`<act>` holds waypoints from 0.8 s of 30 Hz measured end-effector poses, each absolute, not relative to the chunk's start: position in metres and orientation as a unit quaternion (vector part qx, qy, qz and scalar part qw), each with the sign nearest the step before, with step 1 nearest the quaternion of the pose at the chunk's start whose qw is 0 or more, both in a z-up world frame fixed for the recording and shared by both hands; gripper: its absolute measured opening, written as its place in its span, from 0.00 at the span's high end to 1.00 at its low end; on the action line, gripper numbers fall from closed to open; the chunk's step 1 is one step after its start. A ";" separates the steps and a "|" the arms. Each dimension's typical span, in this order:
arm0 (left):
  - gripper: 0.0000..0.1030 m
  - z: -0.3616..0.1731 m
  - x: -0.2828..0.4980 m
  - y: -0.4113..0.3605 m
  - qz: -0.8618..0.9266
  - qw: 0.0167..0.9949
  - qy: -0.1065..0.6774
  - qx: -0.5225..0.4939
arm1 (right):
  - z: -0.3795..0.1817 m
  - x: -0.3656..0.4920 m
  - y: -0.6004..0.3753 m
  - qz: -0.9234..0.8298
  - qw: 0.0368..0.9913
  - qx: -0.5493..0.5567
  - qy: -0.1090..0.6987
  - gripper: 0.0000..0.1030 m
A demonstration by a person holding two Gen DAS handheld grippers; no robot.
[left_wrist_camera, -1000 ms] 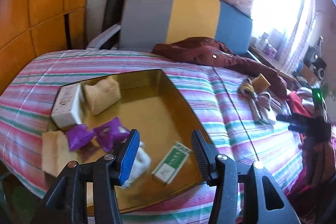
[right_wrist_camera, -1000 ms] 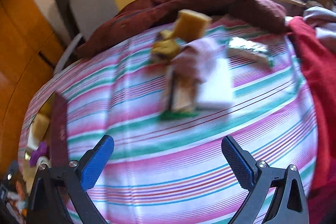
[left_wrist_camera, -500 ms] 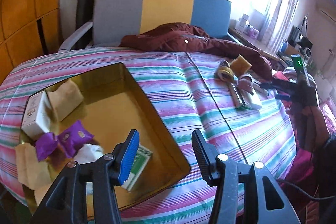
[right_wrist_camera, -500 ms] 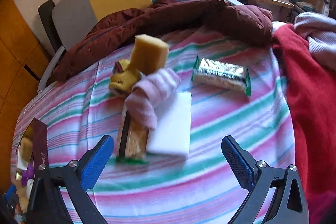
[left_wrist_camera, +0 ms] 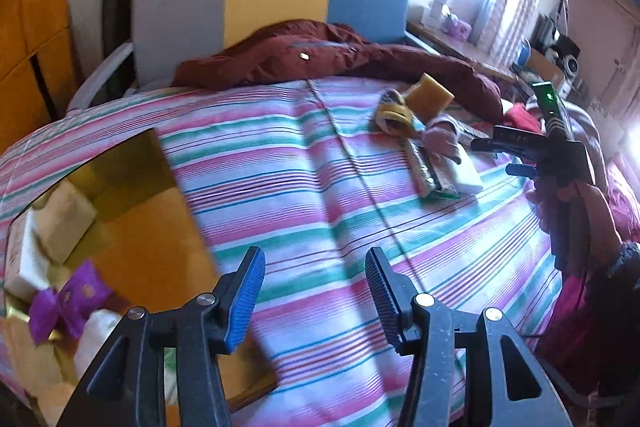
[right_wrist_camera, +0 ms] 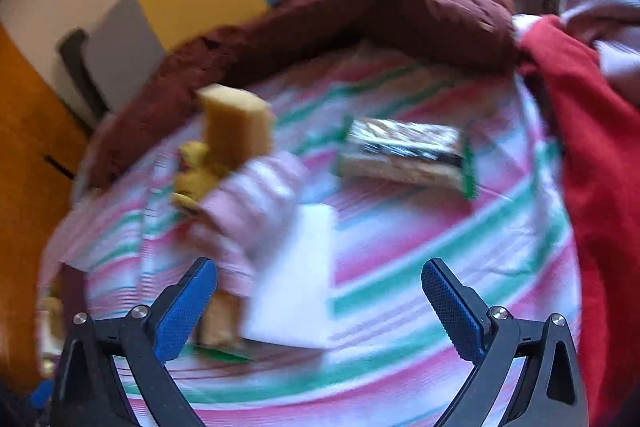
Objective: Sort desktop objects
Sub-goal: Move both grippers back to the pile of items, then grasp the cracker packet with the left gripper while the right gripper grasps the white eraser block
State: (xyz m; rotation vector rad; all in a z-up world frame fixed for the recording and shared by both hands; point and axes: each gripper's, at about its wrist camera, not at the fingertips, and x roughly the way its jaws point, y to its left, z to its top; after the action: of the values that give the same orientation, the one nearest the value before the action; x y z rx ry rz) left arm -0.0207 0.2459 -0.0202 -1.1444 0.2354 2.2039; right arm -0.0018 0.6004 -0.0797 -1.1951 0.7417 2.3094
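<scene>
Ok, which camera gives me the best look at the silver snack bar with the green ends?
The right wrist view: the silver snack bar lies whole on the striped cloth, unobstructed though slightly blurred. In the left wrist view I cannot pick it out; the right gripper and the pile around the pink cloth cover that spot.

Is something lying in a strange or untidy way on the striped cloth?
Yes. The yellow sponge does not lie flat: it stands tilted, leaning on a heap made of a rolled pink cloth, a yellow item and a white block. The silver snack bar lies flat, apart from the heap.
</scene>
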 end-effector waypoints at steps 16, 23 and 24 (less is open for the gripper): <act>0.48 -0.052 -0.021 0.377 0.790 0.398 0.142 -0.444 | -0.099 -0.025 0.582 0.819 0.186 -0.500 0.214 0.00; 0.44 -0.066 -0.029 0.394 0.780 0.406 0.145 -0.454 | -0.109 -0.026 0.585 0.802 0.200 -0.525 0.203 0.00; 0.44 -0.067 -0.030 0.397 0.779 0.408 0.146 -0.453 | -0.108 -0.025 0.587 0.801 0.209 -0.524 0.199 0.00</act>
State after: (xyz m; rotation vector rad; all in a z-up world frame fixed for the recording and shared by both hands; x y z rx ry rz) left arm -0.0299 0.3967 -0.0669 -1.1432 0.3689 1.9637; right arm -0.0246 0.5873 -0.1078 -1.4584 0.5529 2.2280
